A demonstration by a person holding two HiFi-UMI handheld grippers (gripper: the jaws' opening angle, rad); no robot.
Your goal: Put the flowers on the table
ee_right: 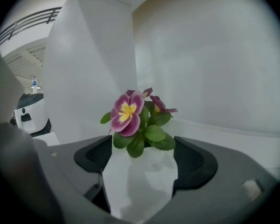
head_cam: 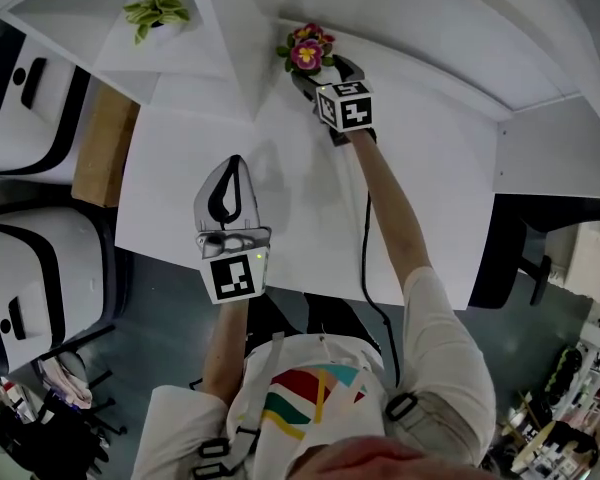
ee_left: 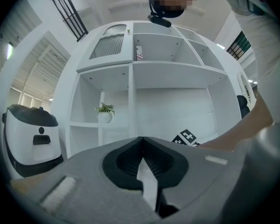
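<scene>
Flowers (head_cam: pixel 307 50) (ee_right: pixel 135 120), purple w/ yellow centres, stand upright in a white pot (ee_right: pixel 149 176), right between the fingers of the right gripper (head_cam: pixel 320 68) (ee_right: pixel 147 146). Fingers are spread wide. In the right gripper view the dark pads (ee_right: pixel 95 155) flank the pot on both sides, leaves at approx. pad height and blooms above them. A pale strip shows betw. the pot and the picture-left pad. On the other side the pot edge runs right up to the pad, and contact there can't be judged. No squeeze visible.

Pot sits on a white surface in a corner of white panels, at the far side of the table (head_cam: pixel 310 218). Whether that surface is table top or shelf floor isn't clear.

Left gripper (head_cam: pixel 235 160) (ee_left: pixel 141 139) hovers over the near-left part of the table, well apart from the flowers. Its fingers are together w/ nothing betw. them, pointing at the white shelf unit (ee_left: pixel 130 64).

A small green plant (head_cam: pixel 158 6) (ee_left: pixel 104 110) stands on a shelf to the left.
</scene>
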